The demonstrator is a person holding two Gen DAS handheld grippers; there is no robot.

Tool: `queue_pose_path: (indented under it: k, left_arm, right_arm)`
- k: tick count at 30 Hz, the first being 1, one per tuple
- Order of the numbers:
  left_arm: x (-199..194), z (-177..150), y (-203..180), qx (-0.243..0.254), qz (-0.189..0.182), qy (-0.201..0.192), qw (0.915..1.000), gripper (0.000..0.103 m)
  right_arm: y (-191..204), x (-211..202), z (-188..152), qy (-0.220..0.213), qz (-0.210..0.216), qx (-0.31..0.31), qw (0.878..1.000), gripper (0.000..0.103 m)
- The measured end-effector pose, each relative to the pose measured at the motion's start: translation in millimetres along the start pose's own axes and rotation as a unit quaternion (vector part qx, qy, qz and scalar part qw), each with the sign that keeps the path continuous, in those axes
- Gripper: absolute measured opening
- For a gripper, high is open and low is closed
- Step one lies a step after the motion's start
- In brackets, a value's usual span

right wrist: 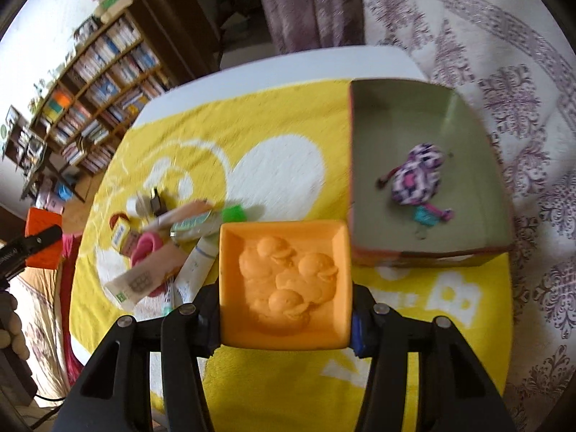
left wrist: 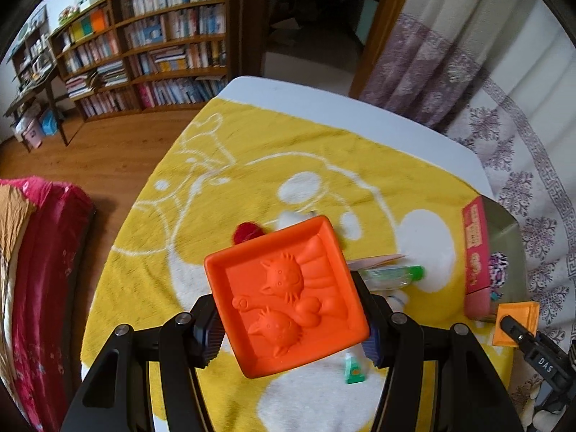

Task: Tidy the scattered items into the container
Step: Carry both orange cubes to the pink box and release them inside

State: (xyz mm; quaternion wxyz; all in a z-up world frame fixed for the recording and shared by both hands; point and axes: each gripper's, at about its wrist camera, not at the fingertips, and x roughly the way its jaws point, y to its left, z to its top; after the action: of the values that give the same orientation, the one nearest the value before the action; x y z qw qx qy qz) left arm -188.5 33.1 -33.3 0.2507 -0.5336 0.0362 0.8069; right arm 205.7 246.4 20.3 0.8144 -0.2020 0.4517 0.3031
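My left tool point(left wrist: 291, 327) is clamped on a red-orange cat mould point(left wrist: 286, 297), well left of the open box point(right wrist: 428, 180). My right tool point(right wrist: 284, 311) is clamped on a yellow-orange duck mould point(right wrist: 284, 280), just beside the box's near-left corner, above the desk point(right wrist: 273, 68).

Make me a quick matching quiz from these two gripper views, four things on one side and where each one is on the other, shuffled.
Things:
1. red-orange cat mould
2. yellow-orange duck mould
3. patterned pouch
4. green-capped tube

Places:
A. lying in the box
B. held in the right gripper
C. on the yellow towel
D. held in the left gripper

Pairs: 1-D, 2-B, 3-A, 4-C
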Motion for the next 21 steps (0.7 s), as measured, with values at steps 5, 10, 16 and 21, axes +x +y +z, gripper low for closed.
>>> queue_pose_path:
  k: [5,10,16,21]
  left_arm:
    - [-8.4,8.8,-42.2,0.025,-0.022,-0.014,0.9994,0.062]
    - [-16.4,14.8,-96.9,0.063,-0.052,-0.024,0.9964,0.062]
    - [-19.0,15.1,-167.4,0.111,-0.090,-0.020,0.9896,0.062]
    - [-19.4,16.6,-221.2,0.151,-0.112,-0.017,0.9821,0.062]
  right_arm:
    - [-28.6,-30.1,10.7,-0.035,-0.007,0.016,0.999,0.056]
    - [-65.7,-57.1,22.2,-0.069,-0.025,0.033,0.997,0.056]
    - [-105.1,-77.3,31.5,-0.095,-0.039,0.050,0.993,0.056]
    - [-128.4,-85.7,38.1,-0.107,-0.040,0.057,0.992,0.056]
